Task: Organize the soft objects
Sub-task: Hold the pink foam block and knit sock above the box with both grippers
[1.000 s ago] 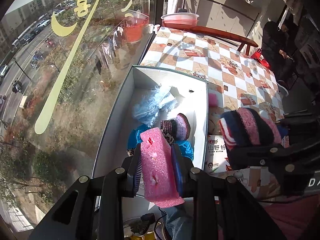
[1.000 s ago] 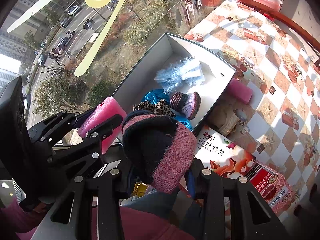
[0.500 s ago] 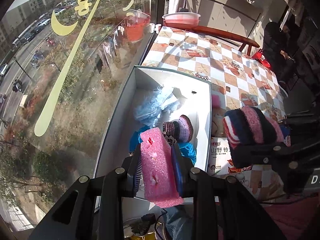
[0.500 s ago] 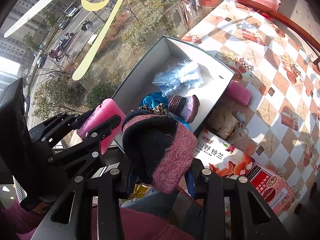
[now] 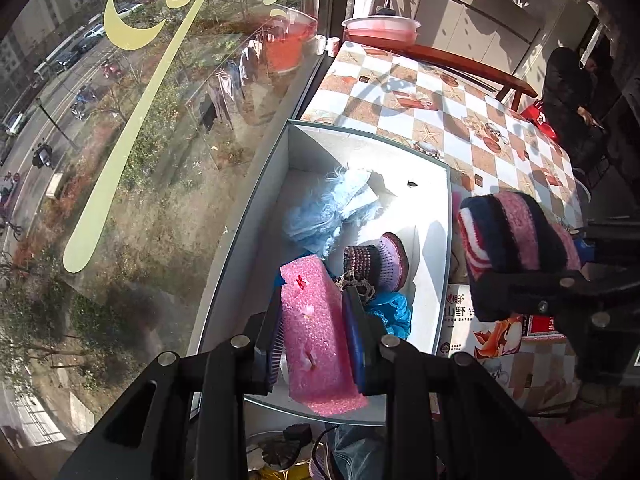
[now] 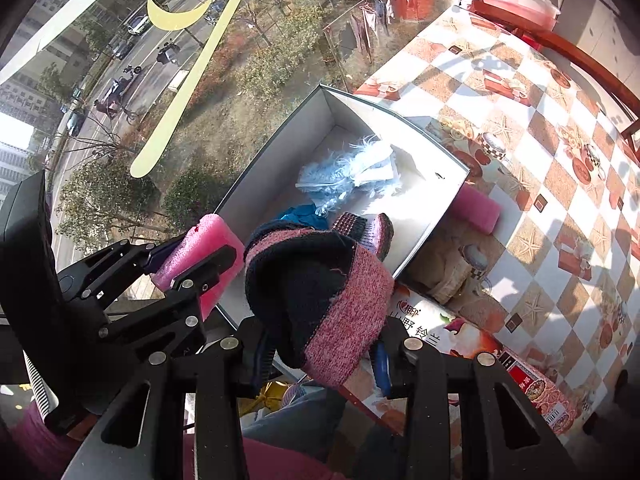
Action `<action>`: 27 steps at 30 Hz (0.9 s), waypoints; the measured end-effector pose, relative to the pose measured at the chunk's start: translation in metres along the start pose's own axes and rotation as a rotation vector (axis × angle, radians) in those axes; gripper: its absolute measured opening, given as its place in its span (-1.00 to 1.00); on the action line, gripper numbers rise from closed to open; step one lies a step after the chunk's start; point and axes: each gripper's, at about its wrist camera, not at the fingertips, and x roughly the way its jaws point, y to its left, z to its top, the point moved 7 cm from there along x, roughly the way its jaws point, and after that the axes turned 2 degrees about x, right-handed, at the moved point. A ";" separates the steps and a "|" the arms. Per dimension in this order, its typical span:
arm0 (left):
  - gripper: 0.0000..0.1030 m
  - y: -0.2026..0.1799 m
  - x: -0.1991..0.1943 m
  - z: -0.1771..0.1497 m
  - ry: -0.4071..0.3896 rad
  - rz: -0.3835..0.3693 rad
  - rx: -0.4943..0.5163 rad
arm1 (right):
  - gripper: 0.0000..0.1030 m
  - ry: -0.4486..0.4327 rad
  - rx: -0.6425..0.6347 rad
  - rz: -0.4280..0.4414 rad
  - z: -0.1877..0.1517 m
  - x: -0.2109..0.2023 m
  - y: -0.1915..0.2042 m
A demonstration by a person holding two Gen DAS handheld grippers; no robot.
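My left gripper point(image 5: 316, 336) is shut on a pink foam block point(image 5: 316, 332) and hangs over the near end of a white open box point(image 5: 444, 240). My right gripper point(image 6: 320, 344) is shut on a navy and pink knitted hat point(image 6: 320, 296), just right of the box's near corner. Inside the box lie a fluffy light-blue item point(image 5: 320, 216), a small purple knitted hat point(image 5: 380, 256), a blue cloth point(image 5: 390, 312) and a leopard-print piece point(image 5: 356, 280). The left gripper with its foam block point(image 6: 200, 252) also shows in the right wrist view.
The box point(image 6: 412, 248) stands on a checkered tablecloth point(image 6: 540, 128) against a big window point(image 5: 120, 160). Beside the box lie a second pink foam piece point(image 6: 478, 208), a beige plush item point(image 6: 452, 268) and a printed carton point(image 6: 480, 344). A red-and-white basin point(image 5: 380, 28) sits at the far end.
Both grippers have drifted a little forward and down toward the box, which now looks closer. Their holds on the foam block and the hat are unchanged.
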 end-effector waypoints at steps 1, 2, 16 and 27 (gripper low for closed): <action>-0.41 0.001 0.003 0.001 0.006 0.001 -0.009 | -0.21 0.002 -0.002 -0.002 0.002 0.002 0.000; -0.41 0.003 0.006 0.001 0.012 0.001 -0.019 | -0.21 0.004 -0.002 -0.004 0.003 0.004 0.000; -0.41 0.000 0.022 0.003 0.042 0.018 -0.037 | -0.21 -0.023 -0.008 -0.027 0.015 0.011 0.001; -0.41 0.000 0.027 0.001 0.065 0.017 -0.042 | -0.21 0.008 -0.019 -0.024 0.012 0.022 0.001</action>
